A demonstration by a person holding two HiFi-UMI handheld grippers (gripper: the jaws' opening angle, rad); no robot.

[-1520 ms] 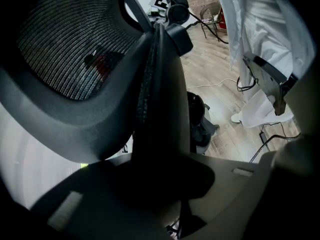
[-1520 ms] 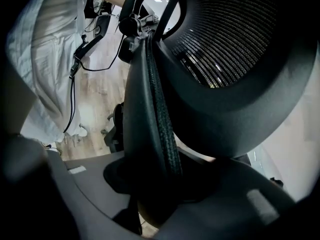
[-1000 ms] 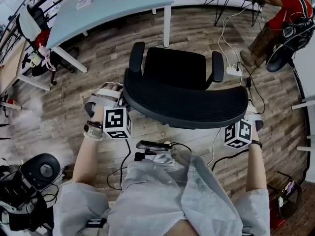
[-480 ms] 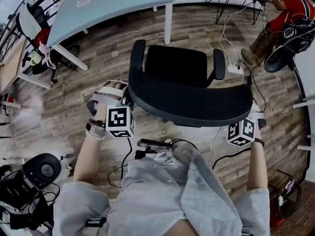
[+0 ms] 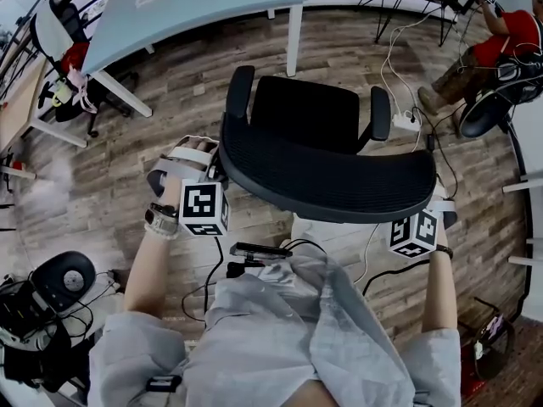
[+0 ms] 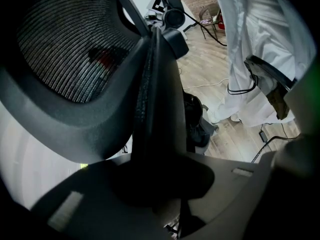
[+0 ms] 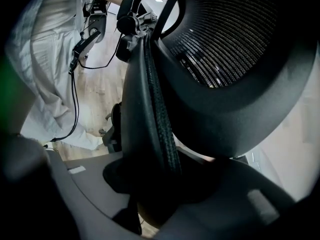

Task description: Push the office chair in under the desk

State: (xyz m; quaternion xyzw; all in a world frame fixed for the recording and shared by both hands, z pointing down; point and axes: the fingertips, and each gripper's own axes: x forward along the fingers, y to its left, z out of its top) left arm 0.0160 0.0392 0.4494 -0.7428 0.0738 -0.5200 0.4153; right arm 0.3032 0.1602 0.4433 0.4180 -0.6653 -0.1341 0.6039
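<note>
The black office chair [image 5: 305, 113] stands on the wood floor, its seat facing the light blue desk [image 5: 187, 11] at the top of the head view. Its curved mesh backrest [image 5: 327, 181] is nearest me. My left gripper [image 5: 221, 172] is shut on the backrest's left end; in the left gripper view the backrest's frame edge [image 6: 155, 109] runs down between the jaws of the left gripper [image 6: 160, 184]. My right gripper [image 5: 434, 202] is shut on the backrest's right end, where the frame edge [image 7: 155, 114] sits between the jaws of the right gripper [image 7: 160, 194].
A white desk leg [image 5: 294, 41] stands just beyond the chair. A power strip [image 5: 405, 121] and cables lie on the floor at the right. A person in red [image 5: 501, 36] crouches at the top right. Another chair [image 5: 51, 36] is at the left, a black device [image 5: 59, 282] at the bottom left.
Both grippers and the chair keep their places; only the head view has drifted slightly.
</note>
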